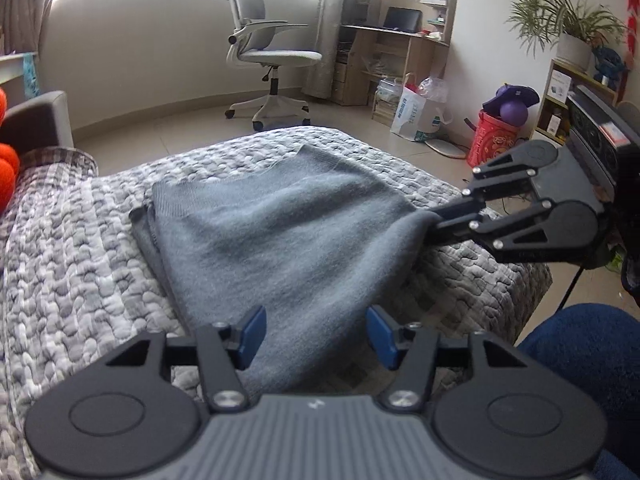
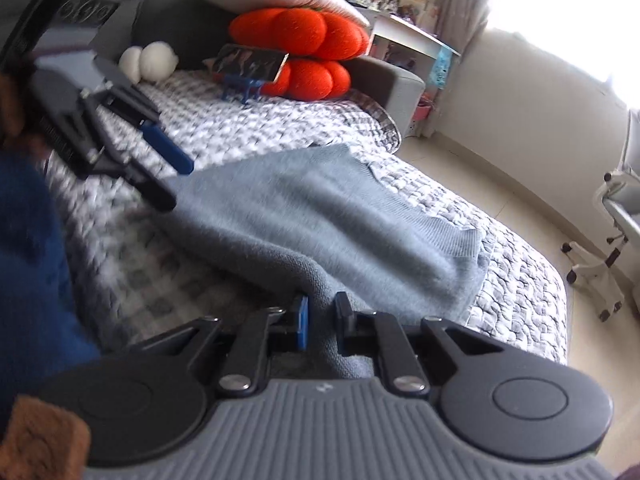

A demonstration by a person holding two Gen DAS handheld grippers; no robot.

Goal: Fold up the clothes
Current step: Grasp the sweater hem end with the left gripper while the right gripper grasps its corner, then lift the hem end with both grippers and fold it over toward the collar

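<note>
Clutter rings the bed: in the left wrist view one white office chair stands at 12 o'clock on the tiled floor, a wooden desk with shelves at 1 o'clock, a white shopping bag and a red bucket with a purple ball at 2 o'clock, and a potted plant high at 2 o'clock. In the right wrist view two orange cushions sit stacked at 12 o'clock against a grey headboard, with a phone on a blue stand leaning just in front of them and one white plush toy at 11 o'clock. None of these lies on the garment.

One grey sweater lies on the quilted bedcover at the centre of both views, partly folded, with a ribbed hem edge at its far left side. In the left wrist view its long axis runs from 6 o'clock up toward 12 o'clock, and its right edge is pulled out toward 3 o'clock.

Two tools are in use. The right tool is clamped on a fold of the sweater's edge, knit bunched between its pads. The left tool has its jaws spread apart, the blue pads clear of the fabric that lies under and between them.
</note>
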